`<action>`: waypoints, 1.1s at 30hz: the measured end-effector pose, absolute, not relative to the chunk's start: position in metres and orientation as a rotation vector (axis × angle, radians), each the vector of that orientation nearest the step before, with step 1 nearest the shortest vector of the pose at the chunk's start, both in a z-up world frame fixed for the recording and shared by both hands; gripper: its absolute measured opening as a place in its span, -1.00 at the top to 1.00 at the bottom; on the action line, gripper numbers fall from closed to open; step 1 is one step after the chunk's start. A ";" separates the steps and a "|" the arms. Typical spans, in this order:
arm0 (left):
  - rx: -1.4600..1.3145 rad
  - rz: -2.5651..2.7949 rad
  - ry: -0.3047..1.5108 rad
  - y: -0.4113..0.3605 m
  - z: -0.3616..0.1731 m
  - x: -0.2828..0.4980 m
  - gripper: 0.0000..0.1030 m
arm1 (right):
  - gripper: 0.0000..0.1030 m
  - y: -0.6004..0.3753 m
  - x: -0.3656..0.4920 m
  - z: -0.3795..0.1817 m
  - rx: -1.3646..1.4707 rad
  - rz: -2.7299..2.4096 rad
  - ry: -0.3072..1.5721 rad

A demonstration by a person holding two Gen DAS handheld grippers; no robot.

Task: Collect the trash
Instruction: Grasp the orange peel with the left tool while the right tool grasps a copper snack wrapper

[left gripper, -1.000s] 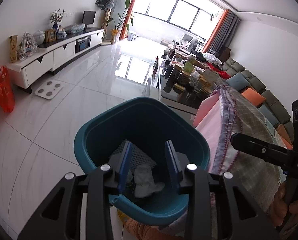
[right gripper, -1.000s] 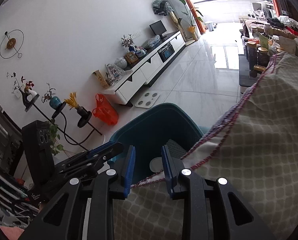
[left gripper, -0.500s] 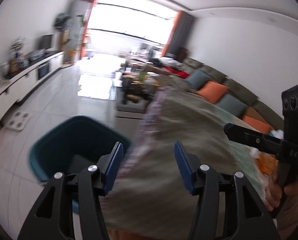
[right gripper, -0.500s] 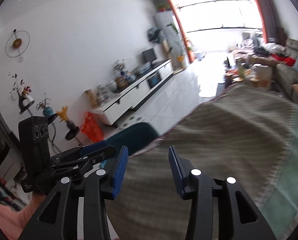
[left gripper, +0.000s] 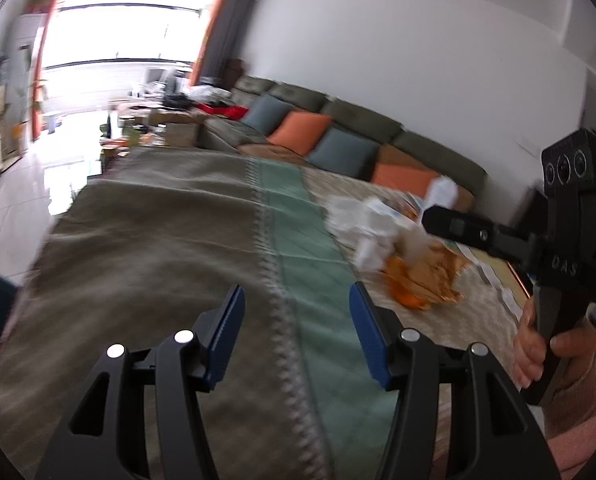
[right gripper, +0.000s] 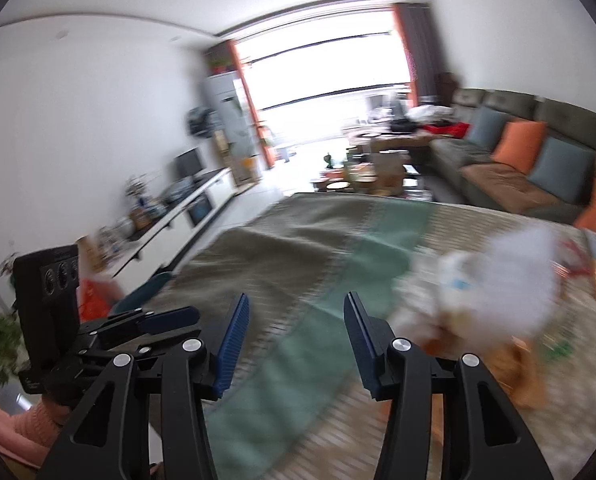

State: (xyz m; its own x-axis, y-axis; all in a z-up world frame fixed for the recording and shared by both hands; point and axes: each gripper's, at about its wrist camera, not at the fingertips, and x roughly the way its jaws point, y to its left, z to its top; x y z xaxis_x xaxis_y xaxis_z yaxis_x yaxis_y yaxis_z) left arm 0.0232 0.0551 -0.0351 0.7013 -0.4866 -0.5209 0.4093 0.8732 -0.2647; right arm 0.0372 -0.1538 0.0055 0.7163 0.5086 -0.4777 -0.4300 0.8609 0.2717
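A blurred pile of trash lies on the cloth-covered table (left gripper: 170, 240): crumpled white paper (left gripper: 368, 224) and an orange wrapper (left gripper: 422, 284). In the right wrist view the same white paper (right gripper: 510, 280) sits just right of my right gripper (right gripper: 296, 330), whose jaws are opening with nothing between them. My left gripper (left gripper: 296, 322) hangs open and empty over the cloth, left of the pile. The right gripper (left gripper: 454, 226), held by a hand, reaches in front of the pile. The teal bin (right gripper: 146, 292) stands off the table's left side, beside the left gripper (right gripper: 166, 318).
A green stripe (left gripper: 298, 240) runs across the grey-brown cloth. A long sofa with orange and blue cushions (left gripper: 302, 132) lines the right wall. A cluttered coffee table (right gripper: 362, 176), a white TV cabinet (right gripper: 194, 204) and an orange bag (right gripper: 94, 296) stand on the floor side.
Both grippers swung away from the teal bin to the right, over the table. Both sets of jaws widened. The trash pile came into view.
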 end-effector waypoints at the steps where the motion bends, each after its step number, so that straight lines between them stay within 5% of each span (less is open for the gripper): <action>1: -0.117 -0.522 0.630 0.044 -0.037 0.026 -0.08 | 0.03 -0.165 0.035 0.003 0.156 0.486 0.570; 12: -0.044 -0.663 0.723 -0.029 -0.057 0.047 -0.07 | -0.03 -0.259 0.028 -0.024 0.258 0.203 0.621; 33: -0.001 -0.694 0.862 -0.090 -0.078 0.078 -0.03 | -0.11 -0.264 0.033 -0.054 0.231 0.185 0.690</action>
State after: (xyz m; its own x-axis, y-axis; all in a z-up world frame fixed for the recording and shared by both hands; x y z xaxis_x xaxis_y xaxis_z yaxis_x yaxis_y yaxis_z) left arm 0.0781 -0.0897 -0.0784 0.4479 -0.5615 -0.6958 0.5603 0.7827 -0.2709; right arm 0.0331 -0.2640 -0.0541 0.7563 0.2444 -0.6068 -0.0925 0.9582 0.2706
